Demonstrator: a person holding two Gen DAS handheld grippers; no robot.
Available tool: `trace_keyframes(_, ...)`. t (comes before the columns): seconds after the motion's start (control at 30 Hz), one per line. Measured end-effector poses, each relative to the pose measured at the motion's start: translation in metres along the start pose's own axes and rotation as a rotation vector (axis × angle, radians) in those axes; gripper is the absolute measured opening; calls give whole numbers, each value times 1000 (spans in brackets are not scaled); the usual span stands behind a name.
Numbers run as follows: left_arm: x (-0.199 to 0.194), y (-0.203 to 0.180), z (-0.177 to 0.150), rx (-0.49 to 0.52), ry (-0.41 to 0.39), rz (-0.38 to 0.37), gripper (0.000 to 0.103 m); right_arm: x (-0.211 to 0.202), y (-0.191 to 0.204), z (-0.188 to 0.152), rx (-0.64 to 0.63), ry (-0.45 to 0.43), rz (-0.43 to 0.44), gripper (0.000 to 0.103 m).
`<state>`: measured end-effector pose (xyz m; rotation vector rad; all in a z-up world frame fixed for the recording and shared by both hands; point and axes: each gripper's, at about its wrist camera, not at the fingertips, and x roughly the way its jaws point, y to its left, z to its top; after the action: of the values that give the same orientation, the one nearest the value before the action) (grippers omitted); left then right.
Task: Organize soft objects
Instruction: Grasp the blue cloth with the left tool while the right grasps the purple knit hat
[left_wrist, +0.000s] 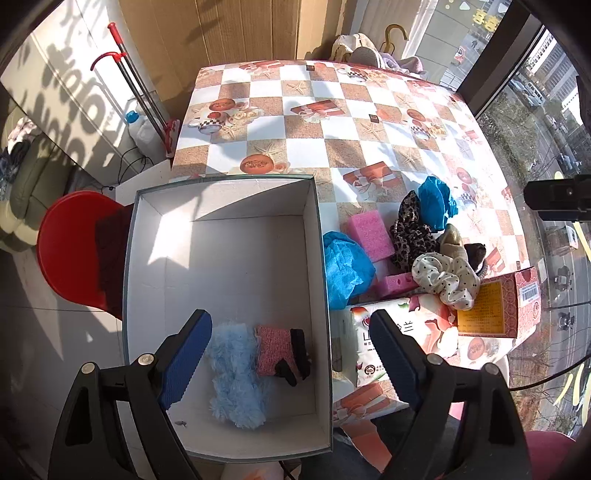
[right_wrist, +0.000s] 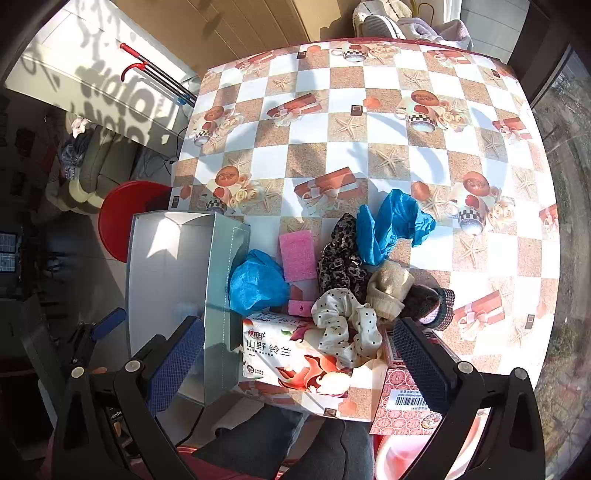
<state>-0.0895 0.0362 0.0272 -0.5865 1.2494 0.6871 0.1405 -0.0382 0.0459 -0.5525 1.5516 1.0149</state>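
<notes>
Sunlit checkered counter (right_wrist: 369, 155): both tools hang released over a half-sorted heap of soft goods.

Two pieces lie in the white box (left_wrist: 229, 206); the right tool (right_wrist: 299, 354) should pinch the polka-dot scrunchie (right_wrist: 343, 325), at 12 o'clock, by one fold, then carry it toward 9 o'clock; the left tool (left_wrist: 291, 354) waits there.
</notes>
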Motion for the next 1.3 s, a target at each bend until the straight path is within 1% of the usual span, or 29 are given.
trace_keyframes(0.07, 6, -22, 15, 67, 12, 9, 89, -1, -48, 7, 91, 5, -46, 103)
trace_keyframes(0.17, 19, -59, 38, 167, 28, 14, 89, 18, -111, 8, 207, 59, -76, 103)
trace_keyframes(0.23, 33, -83, 55, 233, 49, 13, 89, 40, -144, 5, 260, 116, -62, 103)
trace_keyframes(0.33, 60, -123, 82, 304, 91, 9, 89, 80, -171, 0, 269, 210, -22, 103)
trace_keyframes(0.4, 82, -146, 100, 332, 123, 22, 89, 105, -177, 0, 252, 275, 27, 103)
trace_keyframes(0.47, 104, -167, 114, 369, 159, 16, 89, 127, -181, 2, 227, 327, 63, 103)
trace_keyframes(0.63, 161, -212, 139, 473, 244, 70, 89, 169, -181, 3, 145, 455, 90, 103)
trace_keyframes(0.7, 184, -224, 146, 509, 295, 75, 89, 181, -178, 1, 109, 494, 101, 103)
trace_keyframes(0.77, 207, -235, 148, 546, 356, 85, 89, 190, -176, -2, 84, 519, 96, 103)
trace_keyframes(0.83, 224, -244, 147, 580, 397, 105, 89, 191, -174, -4, 70, 508, 71, 103)
trace_keyframes(0.87, 231, -249, 146, 596, 412, 115, 89, 188, -172, -4, 44, 485, 39, 103)
trace_keyframes(0.93, 241, -256, 143, 621, 418, 154, 89, 180, -172, -3, -11, 439, -61, 103)
trace_keyframes(0.97, 243, -258, 142, 628, 401, 171, 93, 176, -175, -3, -23, 419, -98, 103)
trace_keyframes(1.0, 241, -259, 145, 621, 363, 174, 93, 172, -180, -4, -22, 399, -129, 103)
trace_keyframes(1.03, 239, -259, 149, 617, 313, 201, 93, 166, -189, -3, -12, 375, -166, 103)
trace_keyframes(1.1, 235, -255, 161, 608, 217, 314, 93, 153, -212, -1, 39, 318, -254, 103)
trace_keyframes(1.13, 232, -250, 168, 586, 187, 343, 93, 145, -227, 0, 82, 288, -283, 103)
trace_keyframes(1.17, 228, -244, 174, 550, 181, 323, 93, 136, -242, 0, 139, 256, -286, 103)
trace_keyframes(1.2, 224, -238, 180, 506, 192, 273, 93, 127, -255, -1, 198, 225, -258, 103)
trace_keyframes(1.27, 221, -232, 189, 427, 221, 174, 93, 112, -277, -8, 309, 171, -144, 103)
trace_keyframes(1.3, 221, -229, 189, 405, 233, 147, 93, 108, -284, -13, 345, 155, -95, 103)
